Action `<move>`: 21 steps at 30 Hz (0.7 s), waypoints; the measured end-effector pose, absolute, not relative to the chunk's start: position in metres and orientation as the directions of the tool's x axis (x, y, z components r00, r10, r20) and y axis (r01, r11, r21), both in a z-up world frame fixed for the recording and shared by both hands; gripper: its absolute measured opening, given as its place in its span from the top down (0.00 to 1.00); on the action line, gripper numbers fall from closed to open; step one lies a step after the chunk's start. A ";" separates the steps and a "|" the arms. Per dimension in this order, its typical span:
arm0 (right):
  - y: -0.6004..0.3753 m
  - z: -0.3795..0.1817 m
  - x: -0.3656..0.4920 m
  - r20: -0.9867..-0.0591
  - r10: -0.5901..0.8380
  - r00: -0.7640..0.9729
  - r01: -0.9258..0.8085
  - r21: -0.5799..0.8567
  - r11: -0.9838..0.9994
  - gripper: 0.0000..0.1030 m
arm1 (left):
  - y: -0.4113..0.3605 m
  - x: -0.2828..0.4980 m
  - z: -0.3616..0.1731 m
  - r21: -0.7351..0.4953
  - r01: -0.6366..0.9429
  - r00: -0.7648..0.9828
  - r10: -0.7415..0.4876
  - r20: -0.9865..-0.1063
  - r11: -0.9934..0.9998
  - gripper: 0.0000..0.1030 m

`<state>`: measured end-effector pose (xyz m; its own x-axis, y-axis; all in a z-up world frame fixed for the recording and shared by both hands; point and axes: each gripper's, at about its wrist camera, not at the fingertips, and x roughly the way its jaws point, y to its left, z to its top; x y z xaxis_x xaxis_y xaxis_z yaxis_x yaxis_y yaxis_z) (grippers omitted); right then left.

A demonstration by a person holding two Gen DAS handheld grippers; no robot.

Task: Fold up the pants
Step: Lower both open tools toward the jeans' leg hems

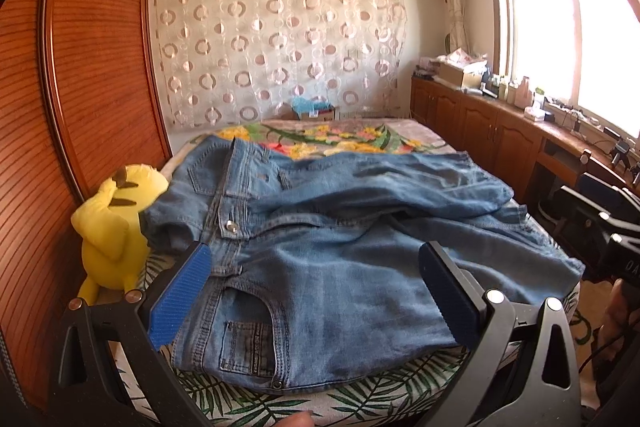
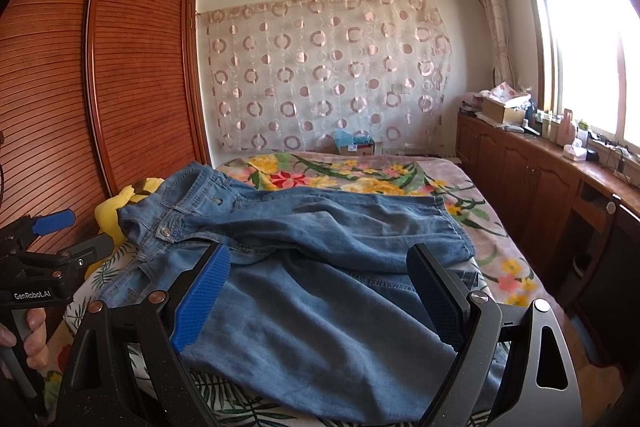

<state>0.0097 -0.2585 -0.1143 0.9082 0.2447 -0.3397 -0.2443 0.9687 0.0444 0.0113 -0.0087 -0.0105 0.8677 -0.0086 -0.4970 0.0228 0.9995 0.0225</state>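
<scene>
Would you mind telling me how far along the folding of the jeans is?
Barely started, by the look of it. The jeans lie rumpled on the bed, one leg thrown loosely across the other, no neat fold visible. Nothing is in hand: the left tool and right tool are both open above the denim. All the folding remains.

pants [image 1: 320,251] | faded blue denim jeans | crumpled, one leg thrown across the other | lying on bed, waistband toward left
</scene>
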 end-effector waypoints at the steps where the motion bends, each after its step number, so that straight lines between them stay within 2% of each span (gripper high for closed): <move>1: -0.259 -0.116 0.011 -0.345 0.242 0.907 -0.241 0.045 0.969 0.12 | -0.008 0.012 -0.015 0.020 0.025 0.862 -0.012 -0.507 0.999 0.00; 21: -0.274 -0.134 0.034 -0.454 0.185 0.872 -0.191 0.034 0.981 0.12 | 0.027 0.039 -0.076 0.002 0.030 0.787 -0.022 -0.616 1.000 0.00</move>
<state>0.0342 -0.2737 -0.1345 0.8716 0.1854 -0.4538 -0.1909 0.9810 0.0341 0.0386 0.0275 -0.0758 0.7873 -0.0224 -0.6161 0.0304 0.9995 0.0024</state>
